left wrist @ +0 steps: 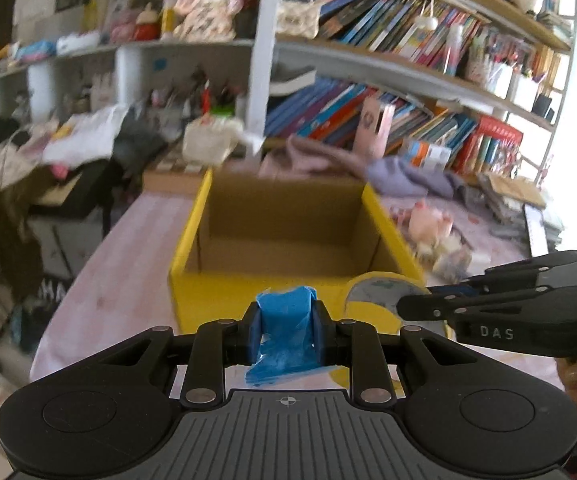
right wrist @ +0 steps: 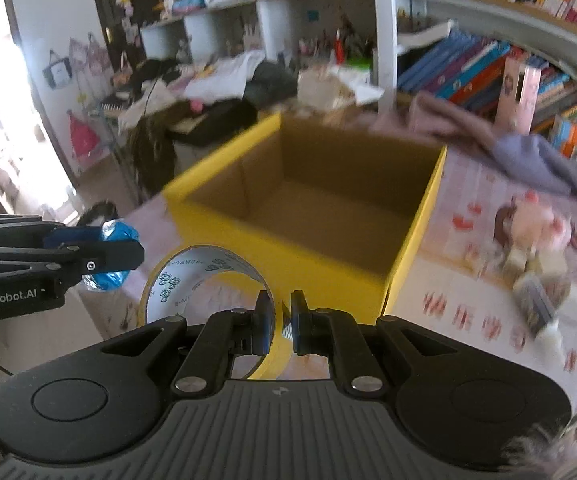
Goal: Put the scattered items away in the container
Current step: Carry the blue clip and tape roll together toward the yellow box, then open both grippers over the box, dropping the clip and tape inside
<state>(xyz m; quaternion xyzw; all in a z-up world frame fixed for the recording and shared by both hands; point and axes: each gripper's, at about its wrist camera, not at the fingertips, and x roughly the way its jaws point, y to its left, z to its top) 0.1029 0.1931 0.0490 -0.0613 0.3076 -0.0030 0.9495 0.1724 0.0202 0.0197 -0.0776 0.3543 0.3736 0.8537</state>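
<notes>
Crowded bookshelves (left wrist: 388, 40) — purple cloth (right wrist: 544, 160) below

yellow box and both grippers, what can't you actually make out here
- Yellow box: in both views its near wall hides the front strip of the floor, so anything lying there is unseen.
- Blue plastic item in the left gripper: crumpled and clamped by the fingers; what it is stays unclear.
- Tape roll in the right gripper: liner print too blurred to read.
- Small items on the bedspread: motion-blurred in both views.

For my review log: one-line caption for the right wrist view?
Right gripper clamps a yellow tape roll before the empty yellow box; left gripper holds a blue plastic packet.
</notes>
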